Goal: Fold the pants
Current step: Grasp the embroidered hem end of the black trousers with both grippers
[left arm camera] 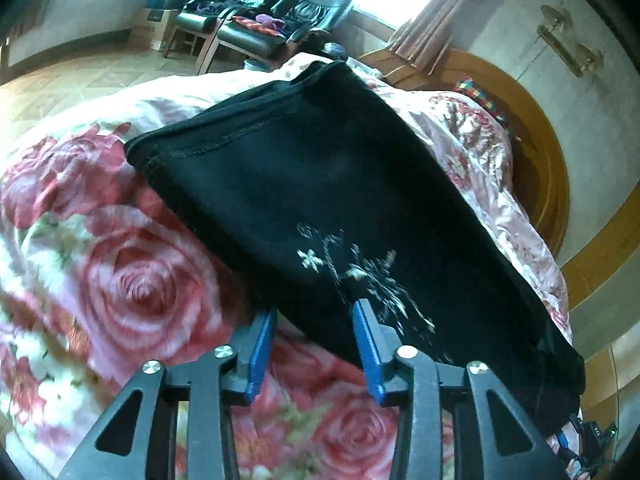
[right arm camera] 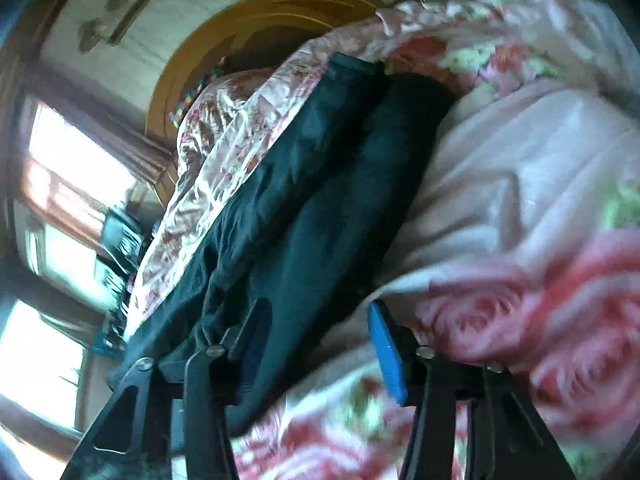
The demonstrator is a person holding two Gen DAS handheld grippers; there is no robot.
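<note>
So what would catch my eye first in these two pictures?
The black pants with a pale flower motif, spread over a rose-patterned blanket. Blue-padded tongs reach their near edge: the left tongs and the right tongs. Behind stands a round wooden headboard.

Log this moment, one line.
task: fold pants | pants: flat on floral blanket | left gripper: open at edge | right gripper: open at edge

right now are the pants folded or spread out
Folded at least once: the black pants lie flat on the floral bedcover, stacked edges showing at their far corner.
</note>
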